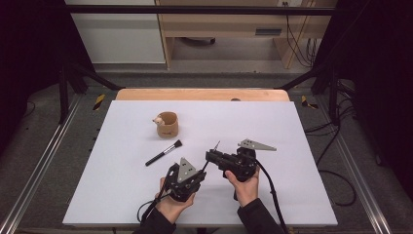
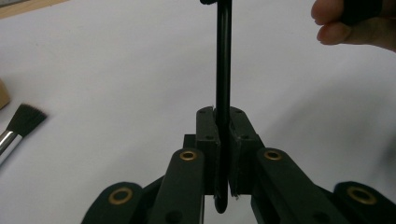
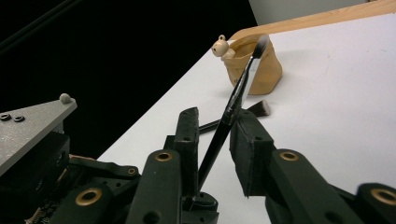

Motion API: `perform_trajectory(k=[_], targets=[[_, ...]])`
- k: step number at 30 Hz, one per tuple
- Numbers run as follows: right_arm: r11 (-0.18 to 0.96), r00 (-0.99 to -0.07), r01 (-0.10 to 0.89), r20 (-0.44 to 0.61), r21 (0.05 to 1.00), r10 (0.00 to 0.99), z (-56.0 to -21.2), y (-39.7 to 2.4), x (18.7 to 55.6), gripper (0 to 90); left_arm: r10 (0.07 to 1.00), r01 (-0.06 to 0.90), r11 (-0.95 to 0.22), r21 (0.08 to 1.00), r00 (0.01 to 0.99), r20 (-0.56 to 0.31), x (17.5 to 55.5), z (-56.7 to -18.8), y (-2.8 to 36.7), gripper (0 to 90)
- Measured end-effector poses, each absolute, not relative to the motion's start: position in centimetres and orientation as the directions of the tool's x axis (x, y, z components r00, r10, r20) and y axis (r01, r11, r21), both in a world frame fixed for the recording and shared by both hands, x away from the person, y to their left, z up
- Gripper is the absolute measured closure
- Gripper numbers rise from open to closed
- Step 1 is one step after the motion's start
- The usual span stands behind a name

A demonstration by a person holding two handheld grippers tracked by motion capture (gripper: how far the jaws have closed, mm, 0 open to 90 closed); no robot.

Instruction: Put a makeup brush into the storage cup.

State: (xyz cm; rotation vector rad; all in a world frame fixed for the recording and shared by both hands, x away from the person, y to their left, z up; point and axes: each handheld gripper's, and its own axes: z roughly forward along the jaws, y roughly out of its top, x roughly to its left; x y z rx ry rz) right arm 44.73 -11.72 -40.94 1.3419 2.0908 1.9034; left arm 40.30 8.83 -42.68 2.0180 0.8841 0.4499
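Slim makeup brush [image 1: 210, 155] bridges both grippers above the tabletop [image 1: 292, 146]: left gripper [image 2: 223, 135] fingers clamp its handle end, while right gripper [image 3: 219, 135] fingers stand narrow around the shaft, apparently for a handover toward the tan cup [image 1: 167, 124]; a second brush [image 1: 164, 152] lies nearby.

Slim black brush [image 3: 233, 107], tilted, aloft
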Motion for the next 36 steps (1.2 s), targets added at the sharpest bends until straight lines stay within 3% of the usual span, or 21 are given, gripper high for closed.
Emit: perform_trajectory(k=[15,18,25,28,36], targets=[[-0.105,-0.661,0.564,0.524,0.819,0.537,-40.8,-11.8,44.5,85.0,0.720,0.408,-0.386,0.828,0.694,-0.006,40.1,-42.9,8.5,83.7],[-0.101,-0.675,0.557,0.521,0.824,0.523,-40.7,-11.8,44.4,85.5,0.720,0.404,-0.385,0.830,0.694,-0.004,40.0,-42.9,8.5,77.8],[-0.078,-0.688,0.537,0.490,0.840,0.536,-40.6,-12.1,44.4,85.6,0.725,0.374,-0.368,0.851,0.688,0.011,40.0,-42.1,8.9,53.7],[-0.070,-0.696,0.523,0.473,0.850,0.540,-40.5,-12.1,44.3,85.6,0.720,0.370,-0.368,0.853,0.694,0.010,40.0,-41.7,8.9,48.3],[-0.044,-0.720,0.497,0.440,0.866,0.537,-40.2,-11.7,44.0,85.6,0.707,0.353,-0.369,0.860,0.707,0.014,40.1,-40.9,8.3,48.2]])
